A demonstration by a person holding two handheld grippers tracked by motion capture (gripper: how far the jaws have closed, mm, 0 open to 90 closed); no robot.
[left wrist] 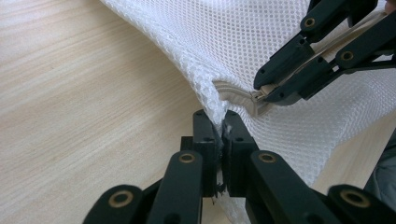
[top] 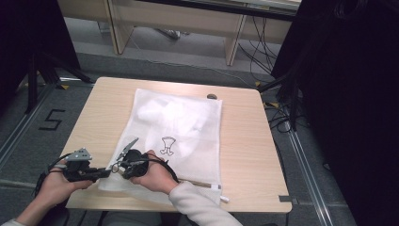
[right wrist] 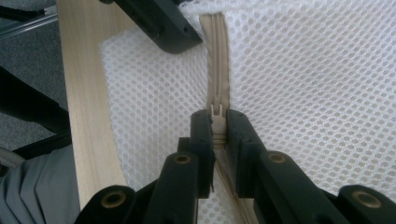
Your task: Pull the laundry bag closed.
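A white mesh laundry bag point(top: 188, 136) lies flat on the wooden table point(top: 244, 141), with white cloth inside and a small black drawing on it. Its beige zipper point(right wrist: 215, 60) runs along the near edge. My left gripper point(top: 105, 172) is shut on the bag's mesh at the near left corner point(left wrist: 218, 122). Right beside it, my right gripper point(top: 115, 166) is shut on the zipper pull point(right wrist: 215, 112). The left gripper view shows the right gripper point(left wrist: 262, 94) pinching that pull just past my own jaws. The two grippers' tips almost touch.
The table's near edge point(right wrist: 88, 140) lies close under both hands. A small dark object point(top: 211, 96) sits at the table's far edge. Cables point(top: 263, 52) and desk legs stand on the floor beyond, and black curtains flank both sides.
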